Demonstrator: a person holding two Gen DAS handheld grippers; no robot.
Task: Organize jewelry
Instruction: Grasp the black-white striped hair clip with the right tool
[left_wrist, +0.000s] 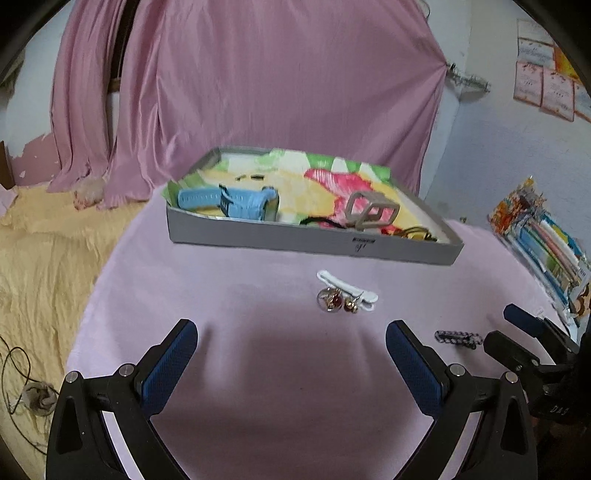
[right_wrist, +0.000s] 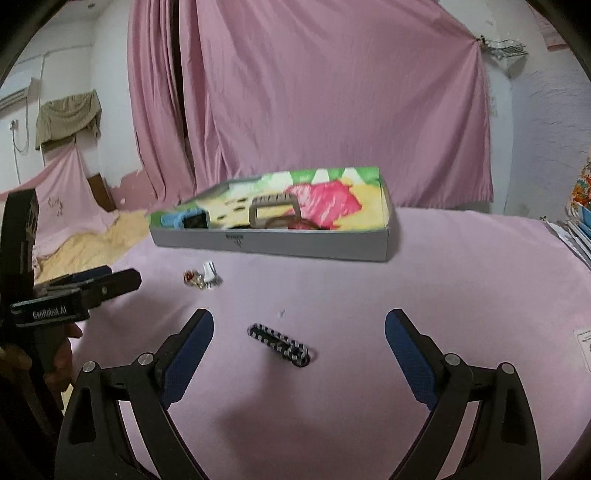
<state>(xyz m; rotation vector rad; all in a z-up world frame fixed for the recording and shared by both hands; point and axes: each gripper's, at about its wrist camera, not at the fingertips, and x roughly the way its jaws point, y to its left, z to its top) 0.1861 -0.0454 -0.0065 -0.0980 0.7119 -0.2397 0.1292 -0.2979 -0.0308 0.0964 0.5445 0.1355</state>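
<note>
While looking along the left gripper (left_wrist: 291, 341), see two blue pads spread wide at the bottom of the frame, with only pink cloth (left_wrist: 229, 295) between them and nothing held. Just above the middle of the frame, find a small pile of earrings (left_wrist: 338, 301) lying on a little white card (left_wrist: 347, 288), on the cloth and well apart from the pads. Farther up, spot a grey box (left_wrist: 306, 240) with a bright paper lining. Inside it, at the left, see a blue watch strap (left_wrist: 229, 203); at the right, a tan buckle shape (left_wrist: 373, 212) and some thin dark cords, too blurry to name. At the right edge, see the right gripper (left_wrist: 517, 321) poking in, with a black and white bracelet (left_wrist: 458, 338) lying just left of it.

While looking along the right gripper (right_wrist: 299, 325), see its pads spread wide too, with nothing held. Between them, a bit lower than the tips, see the bracelet (right_wrist: 280, 345) flat on the cloth (right_wrist: 406, 288), touching neither pad. Up and to the left, find the earrings (right_wrist: 201, 278) on the cloth, near the left gripper (right_wrist: 110, 280) that reaches in from the left edge. Across the middle of the frame, see the box (right_wrist: 273, 247) with the blue strap (right_wrist: 173, 220) at its left end.
</note>
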